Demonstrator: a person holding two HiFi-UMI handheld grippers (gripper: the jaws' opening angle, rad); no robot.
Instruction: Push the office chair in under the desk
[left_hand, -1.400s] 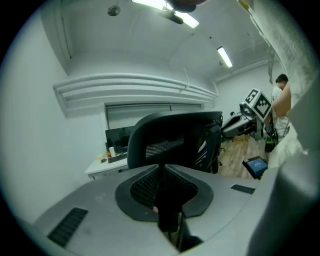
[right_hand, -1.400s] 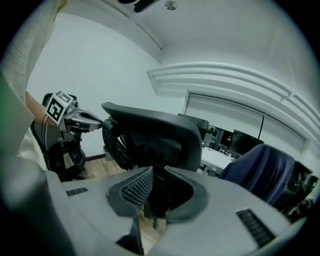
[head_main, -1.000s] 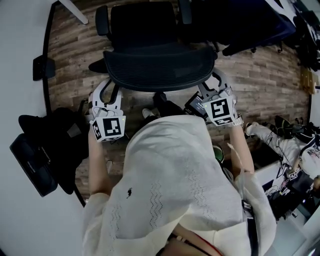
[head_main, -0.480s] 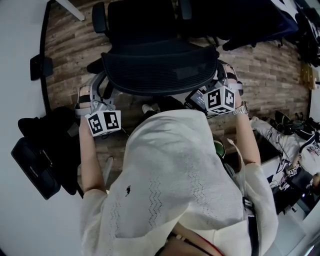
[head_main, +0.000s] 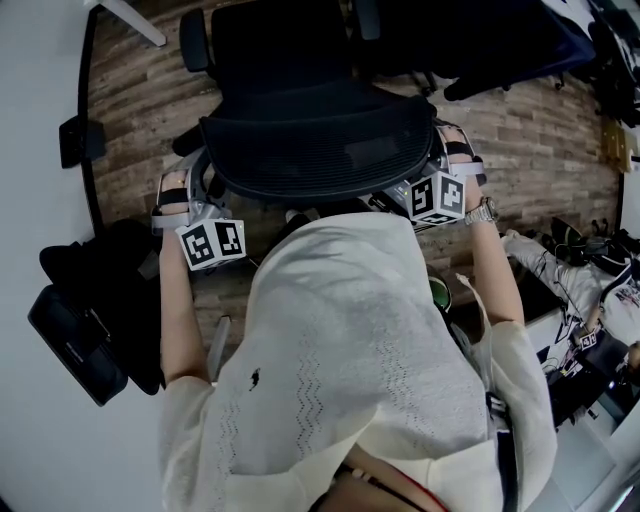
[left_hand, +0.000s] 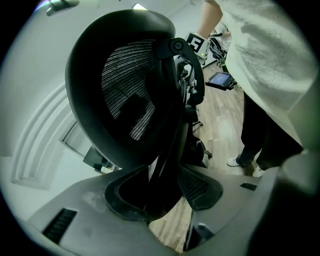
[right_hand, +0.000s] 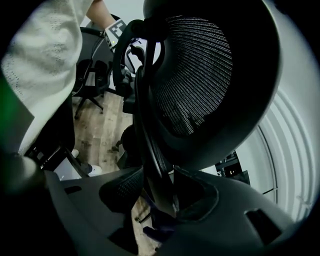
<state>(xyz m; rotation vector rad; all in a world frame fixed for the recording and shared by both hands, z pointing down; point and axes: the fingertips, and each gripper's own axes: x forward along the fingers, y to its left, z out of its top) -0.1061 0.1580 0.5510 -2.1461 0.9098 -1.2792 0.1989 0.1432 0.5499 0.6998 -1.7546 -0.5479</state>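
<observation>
A black office chair with a mesh backrest (head_main: 320, 140) stands on the wood floor at the top of the head view, its seat beyond the backrest. My left gripper (head_main: 190, 192) is at the backrest's left edge and my right gripper (head_main: 448, 160) at its right edge. In the left gripper view the backrest (left_hand: 125, 85) fills the frame, and the left gripper (left_hand: 162, 192) is shut on its dark rim. The right gripper view shows the same backrest (right_hand: 200, 75), the right gripper (right_hand: 160, 195) clamped on the rim. A white desk surface (head_main: 40, 150) with a dark curved edge lies at the left.
A black bag (head_main: 90, 300) sits at the left by the desk edge. Another dark chair (head_main: 480, 50) stands at the upper right. Shoes and loose clutter (head_main: 590, 290) lie on the floor at the right. A white desk leg (head_main: 140, 22) shows at the top left.
Both grippers have moved from behind the backrest out to its side edges and closed on the rim. The chair has shifted slightly away from me.
</observation>
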